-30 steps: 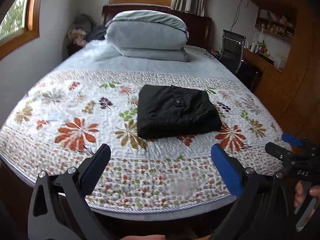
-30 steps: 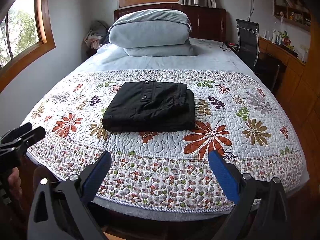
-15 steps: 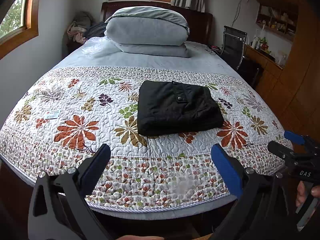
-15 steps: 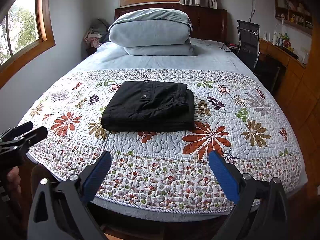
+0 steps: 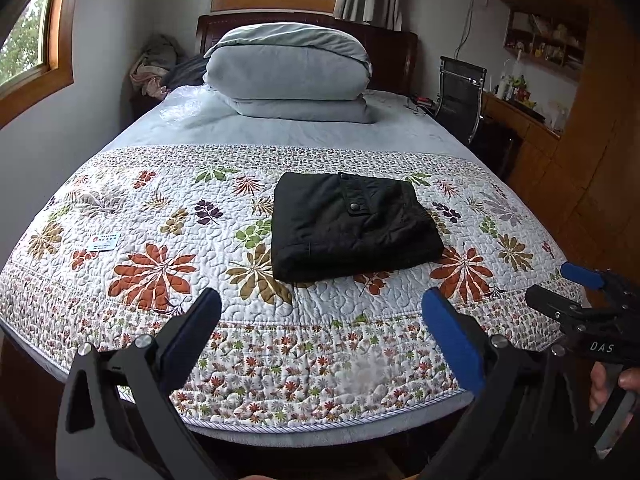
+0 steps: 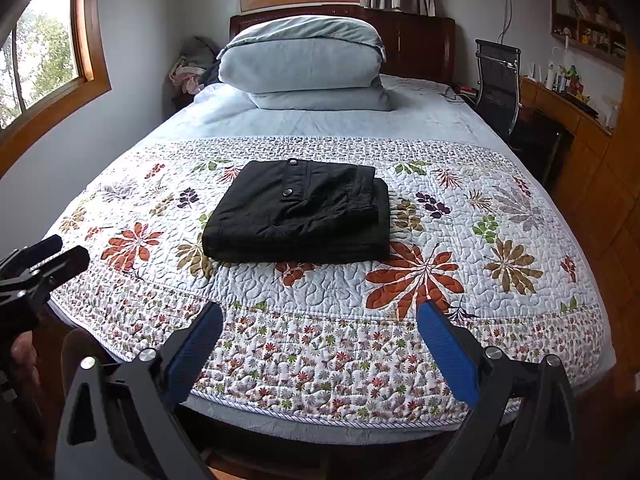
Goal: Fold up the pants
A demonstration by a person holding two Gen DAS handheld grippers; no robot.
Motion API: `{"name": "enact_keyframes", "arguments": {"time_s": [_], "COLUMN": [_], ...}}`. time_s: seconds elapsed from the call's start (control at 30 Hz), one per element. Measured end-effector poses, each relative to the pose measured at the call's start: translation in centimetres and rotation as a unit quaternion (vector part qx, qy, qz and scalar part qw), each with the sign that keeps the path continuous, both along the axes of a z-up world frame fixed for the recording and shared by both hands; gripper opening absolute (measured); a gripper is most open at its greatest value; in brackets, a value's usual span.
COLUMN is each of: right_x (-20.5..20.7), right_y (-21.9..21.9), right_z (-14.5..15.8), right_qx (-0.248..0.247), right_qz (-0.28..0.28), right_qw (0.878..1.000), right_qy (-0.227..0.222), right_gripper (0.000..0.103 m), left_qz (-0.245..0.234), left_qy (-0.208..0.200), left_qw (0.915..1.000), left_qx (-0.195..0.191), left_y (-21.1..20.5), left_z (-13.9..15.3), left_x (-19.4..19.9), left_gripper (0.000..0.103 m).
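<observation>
Nearest the lens, the left gripper hangs over the foot of the bed with its blue-padded jaws spread wide, nothing between them; the right gripper sits likewise, jaws wide apart and empty. Each tool shows at the edge of the other's view — the right one at the far right of the left wrist view with a hand on its handle, the left one at the far left of the right wrist view. Beyond the fingertips lies the floral quilt, and on it, near the middle of the bed, the pants: black, folded into a compact, roughly square stack of several layers, the waistband on top with a snap button showing, edges fairly even, the lower layer protruding slightly on the right side in the right wrist view. The pants lie clear of both grippers, well apart from them. A small card lies on the quilt toward the left edge. Farther back, a folded grey duvet sits on a pillow by the dark headboard; a black chair stands right of the bed. Against the frames one second ago, the pants' shape and place are unchanged; both jaw openings are the same — only the camera viewpoints have shifted slightly, the left view now showing the card.
</observation>
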State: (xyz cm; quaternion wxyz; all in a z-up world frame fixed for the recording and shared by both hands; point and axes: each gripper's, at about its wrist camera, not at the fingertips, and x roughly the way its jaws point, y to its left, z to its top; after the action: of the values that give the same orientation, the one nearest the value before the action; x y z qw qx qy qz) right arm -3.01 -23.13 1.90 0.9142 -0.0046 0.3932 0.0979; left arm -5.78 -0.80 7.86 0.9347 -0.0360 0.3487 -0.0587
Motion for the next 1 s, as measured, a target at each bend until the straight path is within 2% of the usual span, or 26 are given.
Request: {"name": "enact_keyframes", "arguments": {"time_s": [0.7, 1.0], "right_x": [0.25, 0.36], "right_y": [0.01, -0.13], "right_z": [-0.49, -0.73], "right_qx": [-0.002, 0.0], "right_qz": [0.0, 0.0], "right_qw": [1.0, 1.0], "right_qy": [0.003, 0.005], "right_gripper": [0.098, 0.099], "left_qz": [-0.015, 0.002], "left_qy": [-0.006, 0.001], "left_qw": [0.9999, 1.0], "left_qx": [-0.003, 0.002], "left_y": [-0.27, -0.06], "left_z": [-0.21, -0.26], "left_x": [-0.18, 0.08], "left_gripper": [0.1, 0.1]}}
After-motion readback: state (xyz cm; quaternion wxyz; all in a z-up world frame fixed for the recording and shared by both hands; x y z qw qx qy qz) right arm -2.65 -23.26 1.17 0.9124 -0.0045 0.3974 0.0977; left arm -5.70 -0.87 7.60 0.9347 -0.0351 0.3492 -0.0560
